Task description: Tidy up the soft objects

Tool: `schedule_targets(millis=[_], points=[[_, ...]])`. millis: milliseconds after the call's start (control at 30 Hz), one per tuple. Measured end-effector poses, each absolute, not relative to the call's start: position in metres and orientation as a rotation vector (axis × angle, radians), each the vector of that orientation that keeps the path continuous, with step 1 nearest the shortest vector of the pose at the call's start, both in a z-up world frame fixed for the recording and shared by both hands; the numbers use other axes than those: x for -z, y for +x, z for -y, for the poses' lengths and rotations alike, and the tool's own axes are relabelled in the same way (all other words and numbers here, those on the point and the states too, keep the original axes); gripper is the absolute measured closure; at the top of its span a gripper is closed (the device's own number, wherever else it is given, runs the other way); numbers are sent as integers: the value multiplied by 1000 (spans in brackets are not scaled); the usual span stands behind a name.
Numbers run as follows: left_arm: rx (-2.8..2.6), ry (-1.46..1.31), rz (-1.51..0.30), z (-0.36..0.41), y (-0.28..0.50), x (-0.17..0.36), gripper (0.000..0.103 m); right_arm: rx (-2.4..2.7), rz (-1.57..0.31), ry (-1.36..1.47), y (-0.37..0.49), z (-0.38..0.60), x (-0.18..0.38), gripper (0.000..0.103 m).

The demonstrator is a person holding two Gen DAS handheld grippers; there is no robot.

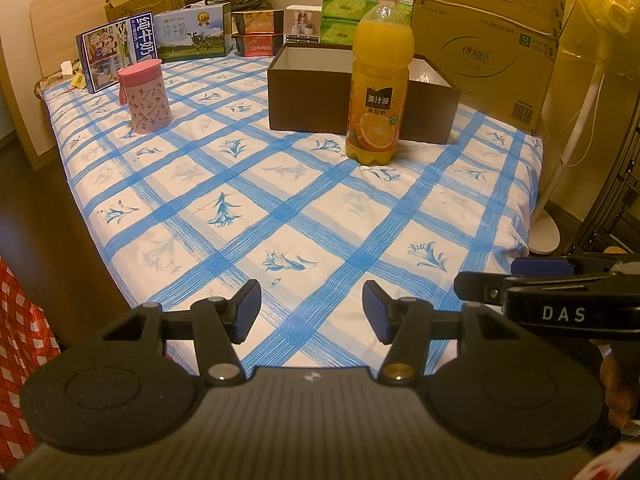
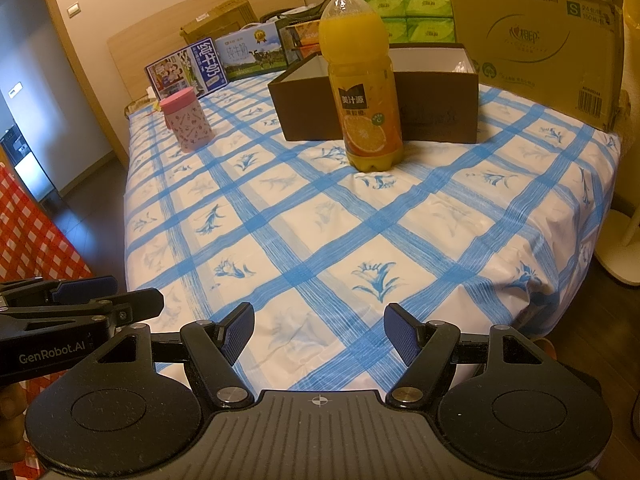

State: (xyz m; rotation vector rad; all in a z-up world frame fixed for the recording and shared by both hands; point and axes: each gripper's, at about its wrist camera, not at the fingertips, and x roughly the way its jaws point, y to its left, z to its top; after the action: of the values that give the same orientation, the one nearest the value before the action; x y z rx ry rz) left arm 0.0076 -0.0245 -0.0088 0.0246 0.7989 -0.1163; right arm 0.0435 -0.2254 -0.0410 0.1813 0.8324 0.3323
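We are holding both grippers over the near edge of the white bedsheet with a blue grid and flower print [image 1: 280, 208], side by side. Our left gripper [image 1: 311, 312] is keeping its jaws spread with nothing between them; our right gripper [image 2: 319, 334] is doing the same, also empty.

The left view is showing a white fan stand [image 1: 560, 184] far right of the jaws, which the right view is cutting down to its base. The right view is showing a dim doorway area well left of the jaws.

Ahead of both jaws we are counting one orange juice bottle with an orange cap [image 1: 380, 80], one open dark brown cardboard box [image 1: 304, 92] just behind it, one pink printed lidded cup [image 1: 146, 96] ahead to the left, two milk cartons [image 1: 192, 36], and one large tan shipping carton [image 1: 492, 40].
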Motion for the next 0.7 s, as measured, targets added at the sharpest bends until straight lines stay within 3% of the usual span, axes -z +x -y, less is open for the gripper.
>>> schedule_targets(millis=[700], points=[[115,24,-800,24,7,10,50,-332,-834,181,44,225,42,32]])
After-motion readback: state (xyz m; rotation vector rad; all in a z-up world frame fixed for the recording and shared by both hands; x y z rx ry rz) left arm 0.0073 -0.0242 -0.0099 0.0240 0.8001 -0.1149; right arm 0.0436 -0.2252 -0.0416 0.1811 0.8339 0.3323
